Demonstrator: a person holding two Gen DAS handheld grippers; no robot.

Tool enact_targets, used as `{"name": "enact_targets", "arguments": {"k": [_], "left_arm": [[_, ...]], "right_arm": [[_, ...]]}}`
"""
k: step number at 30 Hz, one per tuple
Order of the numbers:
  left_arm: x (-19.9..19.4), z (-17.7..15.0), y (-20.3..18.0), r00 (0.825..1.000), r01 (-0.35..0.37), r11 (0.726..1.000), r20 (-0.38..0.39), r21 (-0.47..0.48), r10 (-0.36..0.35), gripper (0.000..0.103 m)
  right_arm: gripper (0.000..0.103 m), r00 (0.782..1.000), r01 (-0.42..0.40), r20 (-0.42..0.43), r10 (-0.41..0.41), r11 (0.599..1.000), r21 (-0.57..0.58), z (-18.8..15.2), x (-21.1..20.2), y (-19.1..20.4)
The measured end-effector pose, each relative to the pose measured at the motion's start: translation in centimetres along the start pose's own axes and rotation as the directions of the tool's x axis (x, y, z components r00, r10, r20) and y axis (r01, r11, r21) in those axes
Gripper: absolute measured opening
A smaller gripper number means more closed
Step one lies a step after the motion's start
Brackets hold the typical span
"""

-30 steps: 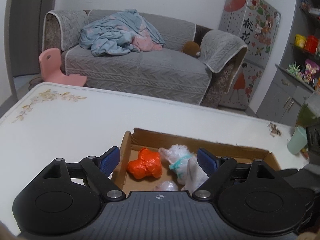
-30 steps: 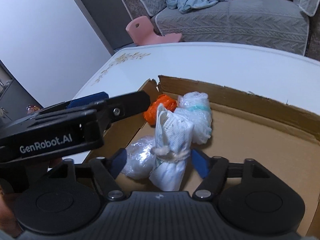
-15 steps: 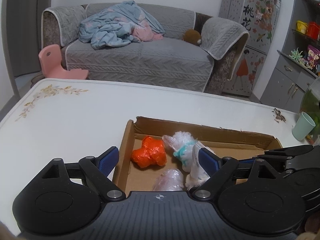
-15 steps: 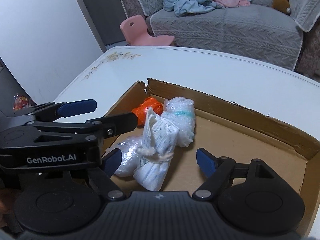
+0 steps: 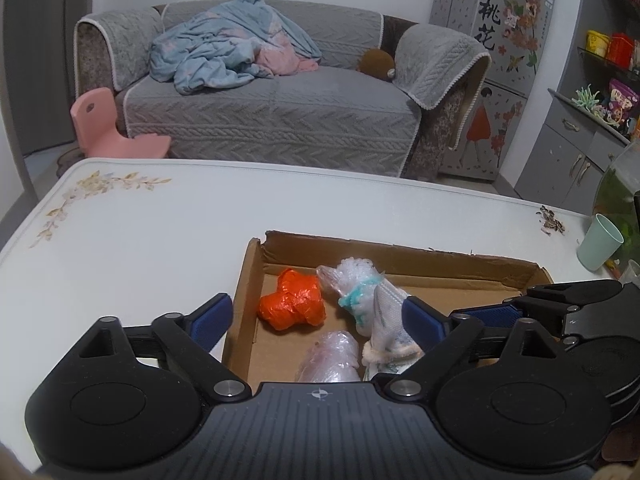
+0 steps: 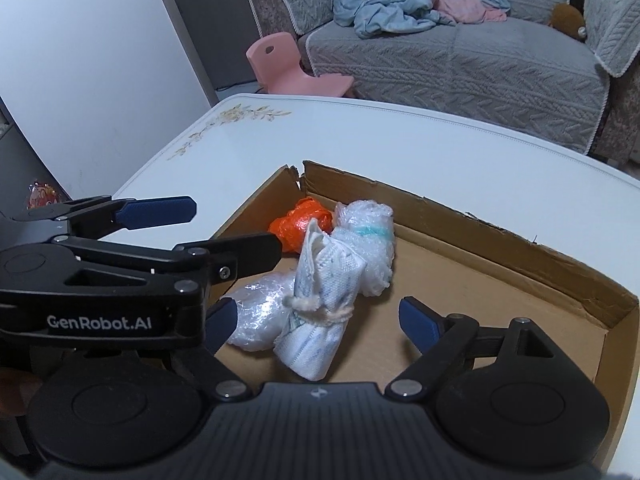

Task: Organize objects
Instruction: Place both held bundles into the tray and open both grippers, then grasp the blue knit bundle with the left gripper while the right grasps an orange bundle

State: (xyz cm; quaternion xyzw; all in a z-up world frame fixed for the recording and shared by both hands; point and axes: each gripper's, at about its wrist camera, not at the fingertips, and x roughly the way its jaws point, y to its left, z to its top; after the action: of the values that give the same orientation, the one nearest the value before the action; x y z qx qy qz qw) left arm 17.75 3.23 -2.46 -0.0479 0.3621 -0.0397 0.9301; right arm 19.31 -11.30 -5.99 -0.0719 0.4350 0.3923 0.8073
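A shallow cardboard box [image 5: 400, 246] lies on the white table [image 5: 140, 240]. In its left corner sit an orange plastic bundle [image 5: 294, 306], a bubble-wrap bundle [image 5: 352, 280] with a teal band, a white cloth bundle [image 6: 324, 300] tied with string, and a clear plastic bundle [image 6: 260, 312]. My right gripper [image 6: 320, 319] hovers over the box, its jaws opening. The cloth bundle lies between them, and the pads stand clear of it. My left gripper [image 5: 318, 316] straddles the box's left wall, its jaws opening too, gripping nothing.
A mint cup [image 5: 598, 242] and a glass bowl [image 5: 620, 200] stand at the table's right edge beside some crumbs [image 5: 552, 220]. Beyond the table are a grey sofa [image 5: 272, 120] and a pink child's chair [image 5: 104, 120]. The box's right half [image 6: 500, 300] holds nothing.
The right jaws have spread away from the white cloth bundle, which stays lying in the box. The left jaws have widened a little. Both views have pulled back slightly.
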Motion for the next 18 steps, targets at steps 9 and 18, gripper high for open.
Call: {"name": "enact_targets", "arguments": {"k": [9, 18], "left_arm": [[-1.1, 0.3, 0.8, 0.999, -0.039, 0.994, -0.009, -0.098, 0.038, 0.100], [-6.9, -0.7, 3.9, 0.997, -0.065, 0.974, 0.020, -0.216, 0.071, 0.103]], "right_arm": [[0.095, 1.000, 0.017, 0.026, -0.017, 1.000, -0.024, 0.2, -0.8, 0.9], [0.099, 0.996, 0.040, 0.081, -0.038, 0.999, -0.020, -0.1, -6.2, 1.8]]}}
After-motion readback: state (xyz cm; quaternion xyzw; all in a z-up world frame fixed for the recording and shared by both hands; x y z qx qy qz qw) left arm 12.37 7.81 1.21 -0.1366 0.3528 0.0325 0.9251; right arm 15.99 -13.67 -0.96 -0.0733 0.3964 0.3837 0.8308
